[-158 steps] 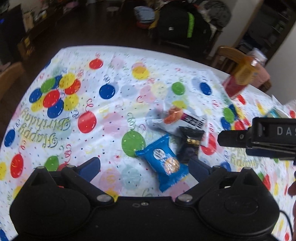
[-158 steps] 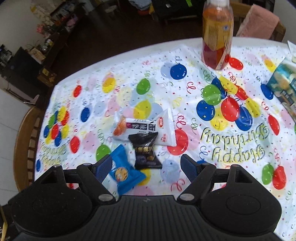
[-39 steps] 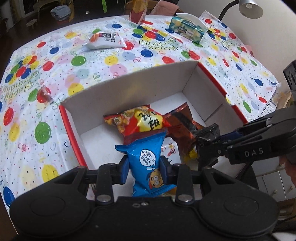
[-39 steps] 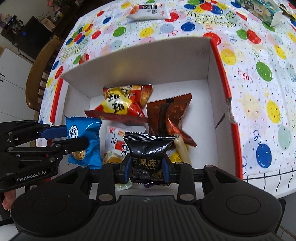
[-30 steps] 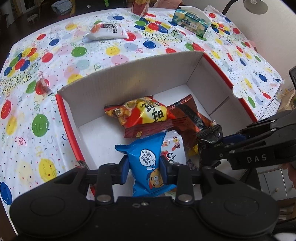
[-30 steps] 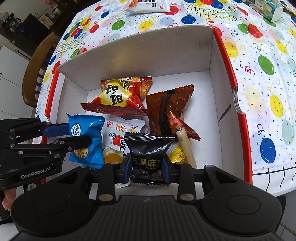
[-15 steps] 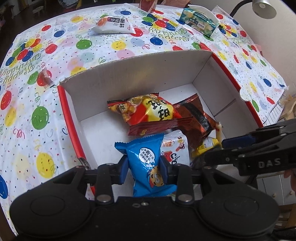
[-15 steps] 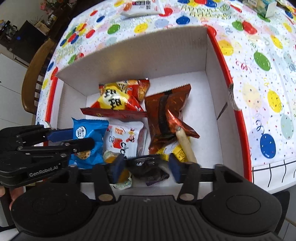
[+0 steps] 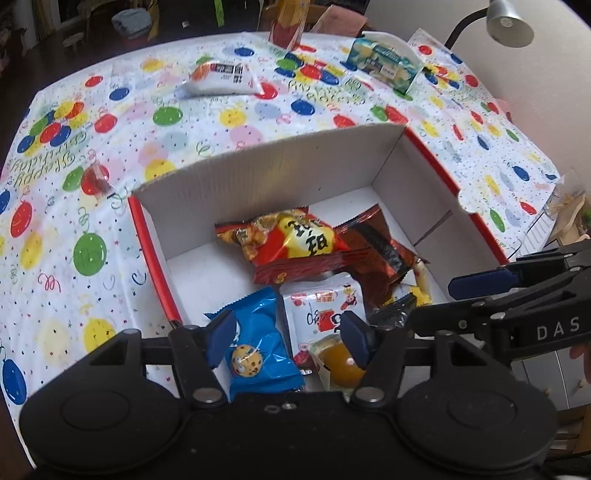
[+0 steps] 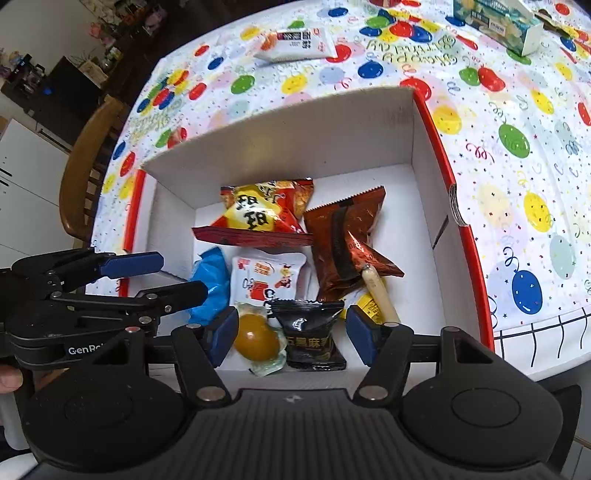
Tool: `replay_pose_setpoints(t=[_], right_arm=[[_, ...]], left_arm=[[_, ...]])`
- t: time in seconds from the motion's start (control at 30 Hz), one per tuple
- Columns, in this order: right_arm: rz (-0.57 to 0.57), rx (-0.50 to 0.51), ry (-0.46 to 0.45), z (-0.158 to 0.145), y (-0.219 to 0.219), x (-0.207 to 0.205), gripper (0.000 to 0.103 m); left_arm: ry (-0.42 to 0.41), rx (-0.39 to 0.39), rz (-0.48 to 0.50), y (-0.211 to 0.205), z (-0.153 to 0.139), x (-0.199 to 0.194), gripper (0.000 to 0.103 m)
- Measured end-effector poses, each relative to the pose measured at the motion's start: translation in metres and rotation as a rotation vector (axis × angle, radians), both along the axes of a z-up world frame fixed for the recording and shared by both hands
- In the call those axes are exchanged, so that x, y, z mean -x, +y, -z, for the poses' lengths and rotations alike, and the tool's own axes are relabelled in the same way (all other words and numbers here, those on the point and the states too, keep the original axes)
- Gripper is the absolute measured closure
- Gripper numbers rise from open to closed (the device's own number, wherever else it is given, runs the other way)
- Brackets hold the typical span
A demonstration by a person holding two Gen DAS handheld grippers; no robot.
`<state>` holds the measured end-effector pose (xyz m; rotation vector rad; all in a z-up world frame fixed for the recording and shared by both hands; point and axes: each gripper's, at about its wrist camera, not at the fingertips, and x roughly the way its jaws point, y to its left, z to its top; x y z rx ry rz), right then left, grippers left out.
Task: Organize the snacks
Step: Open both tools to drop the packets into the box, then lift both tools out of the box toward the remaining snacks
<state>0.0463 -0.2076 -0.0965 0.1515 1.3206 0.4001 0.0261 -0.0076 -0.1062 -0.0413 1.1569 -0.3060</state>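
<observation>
A white cardboard box with red rims (image 9: 280,177) (image 10: 295,129) holds several snacks. The blue cookie packet (image 9: 258,347) (image 10: 212,280) lies at the box's near left, between the spread fingers of my left gripper (image 9: 288,338), which is open. The black sesame packet (image 10: 312,336) lies on the box floor next to an orange jelly cup (image 10: 256,341), under my right gripper (image 10: 291,338), also open. A red-yellow chip bag (image 9: 291,240) (image 10: 262,218) and a brown packet (image 10: 347,243) lie further in. A white snack packet (image 9: 221,79) (image 10: 295,44) rests on the balloon tablecloth beyond the box.
A green-blue carton (image 9: 384,68) (image 10: 498,20) sits at the table's far right, and a drink bottle (image 9: 288,22) at the far edge. A wooden chair (image 10: 88,173) stands left of the table. A desk lamp (image 9: 506,22) rises at the right.
Both grippers have opened. The blue cookie packet and the black sesame packet dropped from their fingers onto the box floor.
</observation>
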Motion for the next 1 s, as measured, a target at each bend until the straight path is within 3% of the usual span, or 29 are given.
replay_pose_setpoints(t=[0.1,0.2,0.47,0.57,0.8,1.0], right_arm=[[-0.004,-0.003,-0.025,-0.009,0.002,0.004,0.037],[-0.004,-0.005,-0.059,-0.02,0.004,0.007,0.031],[-0.023,0.003,-0.144,-0.055,0.007,0.003,0.031],[-0.023,-0.001,-0.175,-0.067,0.005,-0.004,0.023],[-0.036,0.001,-0.229,-0.089,0.0,-0.038,0.021],[-0.075,-0.009,-0.249,-0.098,-0.004,-0.084,0.021]], left_arm=[[-0.022,0.009,0.0,0.001,-0.008,0.003,0.04],[-0.058,0.016,-0.004,0.003,-0.019,0.006,0.028],[-0.163,0.018,0.0,0.006,-0.053,0.007,0.022],[-0.202,0.014,-0.004,0.007,-0.066,0.004,0.016],[-0.278,-0.004,-0.033,0.009,-0.082,-0.016,0.002],[-0.284,0.009,-0.091,0.014,-0.081,-0.05,0.001]])
